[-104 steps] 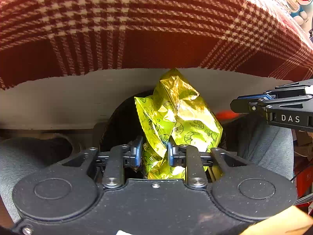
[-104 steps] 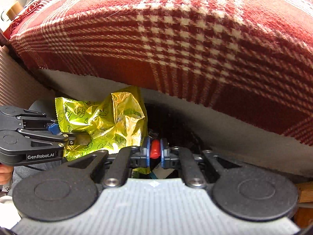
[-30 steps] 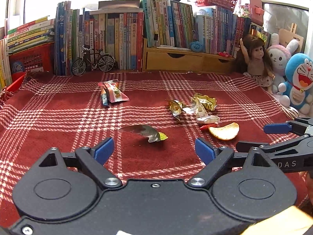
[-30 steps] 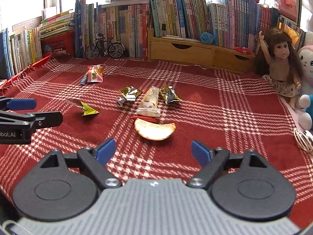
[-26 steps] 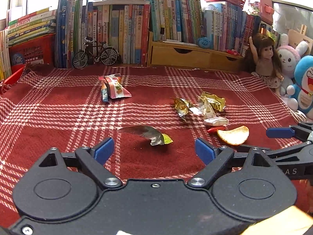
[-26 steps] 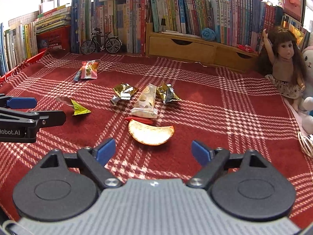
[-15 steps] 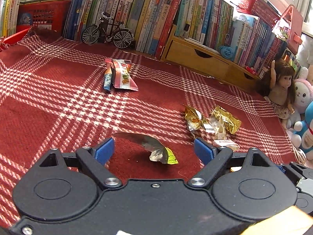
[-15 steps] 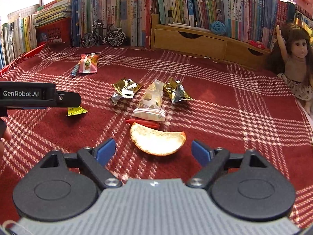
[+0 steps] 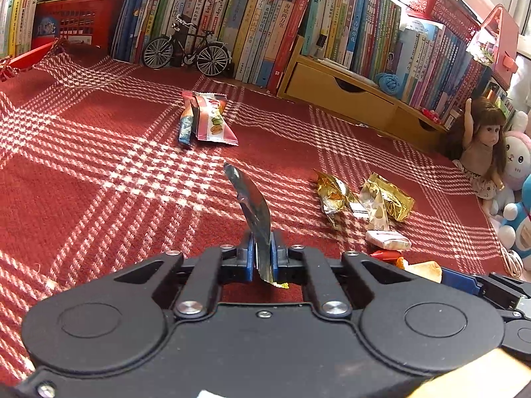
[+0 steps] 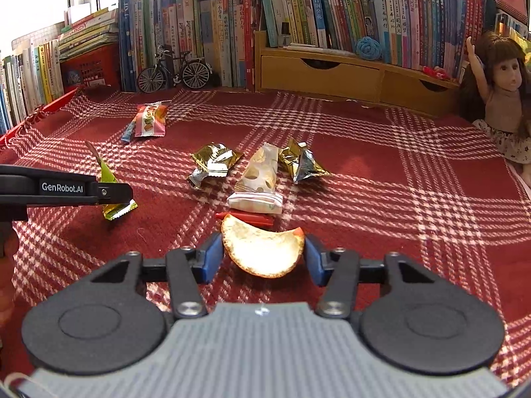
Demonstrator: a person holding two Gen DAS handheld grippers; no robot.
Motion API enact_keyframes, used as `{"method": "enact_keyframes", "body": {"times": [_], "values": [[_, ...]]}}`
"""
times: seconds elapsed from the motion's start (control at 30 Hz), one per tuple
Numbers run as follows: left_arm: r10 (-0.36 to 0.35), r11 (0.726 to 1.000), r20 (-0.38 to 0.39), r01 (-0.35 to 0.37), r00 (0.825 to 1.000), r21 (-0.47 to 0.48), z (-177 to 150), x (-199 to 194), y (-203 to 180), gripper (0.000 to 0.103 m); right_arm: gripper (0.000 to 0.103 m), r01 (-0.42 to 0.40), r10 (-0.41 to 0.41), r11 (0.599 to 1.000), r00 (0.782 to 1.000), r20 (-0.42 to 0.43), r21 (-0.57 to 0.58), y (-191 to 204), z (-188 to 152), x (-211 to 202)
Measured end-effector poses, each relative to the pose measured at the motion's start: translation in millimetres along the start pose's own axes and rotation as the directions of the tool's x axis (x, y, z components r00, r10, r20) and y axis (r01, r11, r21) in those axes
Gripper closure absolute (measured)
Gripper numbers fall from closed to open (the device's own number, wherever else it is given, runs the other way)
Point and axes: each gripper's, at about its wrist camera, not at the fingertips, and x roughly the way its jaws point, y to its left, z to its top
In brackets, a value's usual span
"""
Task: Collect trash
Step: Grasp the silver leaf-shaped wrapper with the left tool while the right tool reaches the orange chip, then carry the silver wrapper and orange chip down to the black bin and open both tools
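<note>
1. Your L gripper (image 9: 262, 258) sits low over the red plaid blanket (image 9: 99, 172), pointing toward the book row (image 9: 259, 16). Its blue pads are pressed together on a silver wrapper (image 9: 254, 212), which stands up edge-on between them; yellow-green tip pokes out at the bottom.
2. From the R cam the same wrapper shows its yellow-green side (image 10: 111, 182), pinched just behind the L finger, lower corner at or just above the blanket; can't tell which.
3. Your R gripper (image 10: 262, 255) is level w/ the blanket, fingers apart. Orange peel (image 10: 262, 248) lies between the blue pads; the L-side pad looks about touching it, the other has a small gap. Not clamped.
4. Just beyond the peel: red strip (image 10: 247, 219), then white snack pack (image 10: 257, 182), w/ gold wrappers either side (image 10: 214, 162) (image 10: 300, 162). Pink snack pack (image 10: 149, 121) lies further back, near the toy bicycle (image 10: 174, 71).
5. Writing: "GenRobot.AI" in white on the L gripper's finger in the R cam. Book spines carry Chinese text, mostly too small to read.
6. Doll (image 10: 497, 89) sits at the blanket's R edge, well apart from the trash.
</note>
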Motion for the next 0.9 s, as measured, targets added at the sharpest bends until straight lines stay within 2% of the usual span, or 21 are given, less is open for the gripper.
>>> {"method": "enact_keyframes", "body": {"times": [0.37, 0.9], "values": [[-0.058, 0.994, 0.025, 0.056, 0.998, 0.091, -16, -53, -5, 0.095, 0.05, -0.047, 0.047, 0.999, 0.998, 0.036, -0.003, 4, -8, -36], [-0.119, 0.98, 0.058, 0.107, 0.991, 0.169, -51, -134, 4, 0.095, 0.05, -0.115, 0.118, 0.991, 0.992, 0.051, -0.061, 23, -35, -97]]}}
